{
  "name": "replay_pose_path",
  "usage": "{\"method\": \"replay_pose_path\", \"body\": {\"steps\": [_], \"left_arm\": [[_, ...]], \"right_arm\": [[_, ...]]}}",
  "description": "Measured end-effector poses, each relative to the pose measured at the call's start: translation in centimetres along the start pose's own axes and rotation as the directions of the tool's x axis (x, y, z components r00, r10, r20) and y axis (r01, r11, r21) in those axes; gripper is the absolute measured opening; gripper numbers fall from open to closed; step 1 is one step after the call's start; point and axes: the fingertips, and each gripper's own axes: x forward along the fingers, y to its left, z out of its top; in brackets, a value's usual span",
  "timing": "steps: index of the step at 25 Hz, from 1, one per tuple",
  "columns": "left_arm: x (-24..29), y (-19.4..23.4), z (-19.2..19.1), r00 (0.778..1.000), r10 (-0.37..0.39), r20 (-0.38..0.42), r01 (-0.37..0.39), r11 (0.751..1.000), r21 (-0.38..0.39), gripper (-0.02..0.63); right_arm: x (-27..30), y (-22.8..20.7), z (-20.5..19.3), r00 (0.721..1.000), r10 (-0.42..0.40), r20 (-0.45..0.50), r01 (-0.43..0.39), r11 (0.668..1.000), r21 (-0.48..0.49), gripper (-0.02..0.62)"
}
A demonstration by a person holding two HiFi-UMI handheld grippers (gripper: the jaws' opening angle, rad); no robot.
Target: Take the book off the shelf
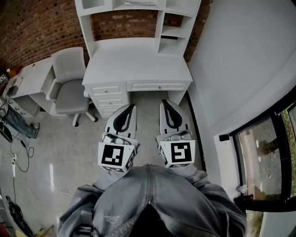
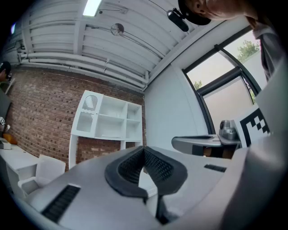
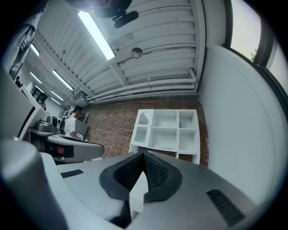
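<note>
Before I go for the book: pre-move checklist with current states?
1. Left tongs empty: ok, jaws together, nothing between.
2. Right tongs empty: ok, jaws together, nothing between.
3. Tongs open for a grasp: not ok, both shut.
4. Shelf unit in view: ok, both gripper views face it.
5. Way to the desk: ok, floor ahead shows no obstacle; chair stands off to the left.
6. Book located: cannot tell; a flat pale thing on the top shelf may be it.
</note>
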Motion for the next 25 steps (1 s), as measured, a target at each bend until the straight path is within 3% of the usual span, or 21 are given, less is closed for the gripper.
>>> {"method": "replay_pose_path", "body": {"steps": [12,25], "left_arm": [[1.9,-0.1,1.0,1.0,0.031,0.001,-0.031,1.0,-0.003,0.006],[5.1,-1.9,-1.8,0.998,0.065,-0.02,-0.065,0.998,0.011,0.006]], "right_arm": [[0.9,-2.3,0.8,1.0,0.007,0.012,-0.008,1.0,0.018,0.026],[1.5,-5.8,-2.8,0.999,0.049,0.021,-0.051,0.997,0.065,0.026]]}}
